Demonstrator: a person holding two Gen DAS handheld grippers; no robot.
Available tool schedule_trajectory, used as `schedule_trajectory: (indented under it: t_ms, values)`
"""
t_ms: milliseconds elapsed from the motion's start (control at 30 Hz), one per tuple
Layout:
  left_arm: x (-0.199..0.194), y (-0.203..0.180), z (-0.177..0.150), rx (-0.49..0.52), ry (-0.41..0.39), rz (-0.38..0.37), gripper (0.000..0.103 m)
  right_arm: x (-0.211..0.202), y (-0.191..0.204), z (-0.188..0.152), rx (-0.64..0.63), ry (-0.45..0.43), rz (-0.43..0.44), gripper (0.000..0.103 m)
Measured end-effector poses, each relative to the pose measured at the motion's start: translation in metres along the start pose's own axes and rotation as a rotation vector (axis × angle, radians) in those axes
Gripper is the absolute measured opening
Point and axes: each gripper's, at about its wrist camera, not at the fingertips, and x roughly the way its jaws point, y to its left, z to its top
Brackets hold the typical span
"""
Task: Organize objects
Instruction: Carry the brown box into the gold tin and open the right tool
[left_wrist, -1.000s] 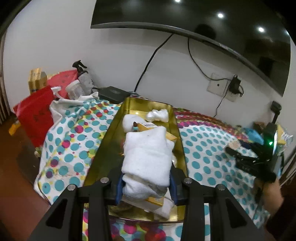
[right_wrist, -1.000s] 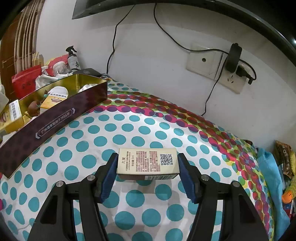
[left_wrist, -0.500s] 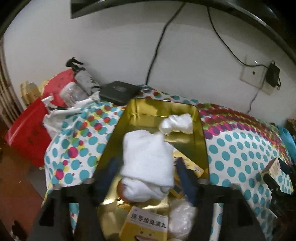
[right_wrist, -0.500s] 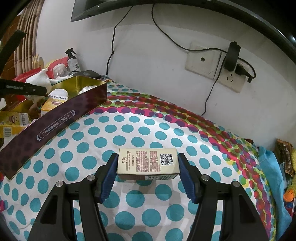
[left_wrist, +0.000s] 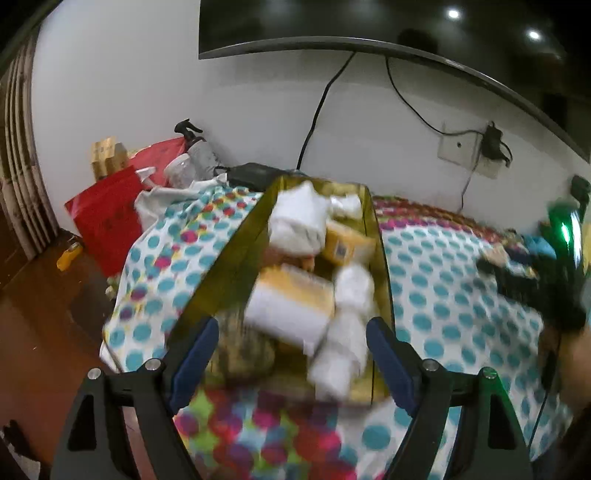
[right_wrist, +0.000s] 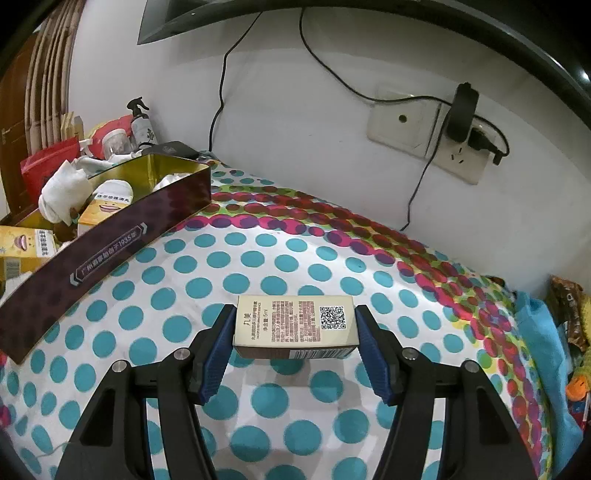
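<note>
The right gripper (right_wrist: 295, 354) has its jaws clamped on the short ends of a small beige carton (right_wrist: 296, 326), which is carried flat above the dotted cloth (right_wrist: 258, 266) of the counter, probably so it can go into the tin like the rest. The carton shows fine print and a square code on its upper face. Farther left, the left gripper (left_wrist: 291, 354) hangs near the tin's close end, its jaws opening wide with nothing pinched between them. The long gold tin (left_wrist: 376, 236) already holds yellow boxes (left_wrist: 291, 291) and white cloth bundles (left_wrist: 295, 218), piled loosely. Behind stands a spray bottle (right_wrist: 140, 122) by the wall.
</note>
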Motion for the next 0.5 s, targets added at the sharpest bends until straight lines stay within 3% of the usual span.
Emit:
schedule_trajectory:
  t_ms: [100, 200, 500]
  values:
    - [0.0, -0.002, -0.013, 0.022, 0.013, 0.0, 0.084, 0.002, 0.009, 0.012, 0.013, -0.004, 0.01, 0.061]
    - [-0.002, 0.005, -0.012, -0.019, 0.002, -0.014, 0.084, 0.001, 0.03, 0.034, -0.024, -0.023, 0.024, 0.061]
    - [-0.015, 0.03, -0.01, -0.092, -0.07, 0.018, 0.084, 0.014, 0.121, 0.123, -0.171, -0.054, 0.067, 0.061]
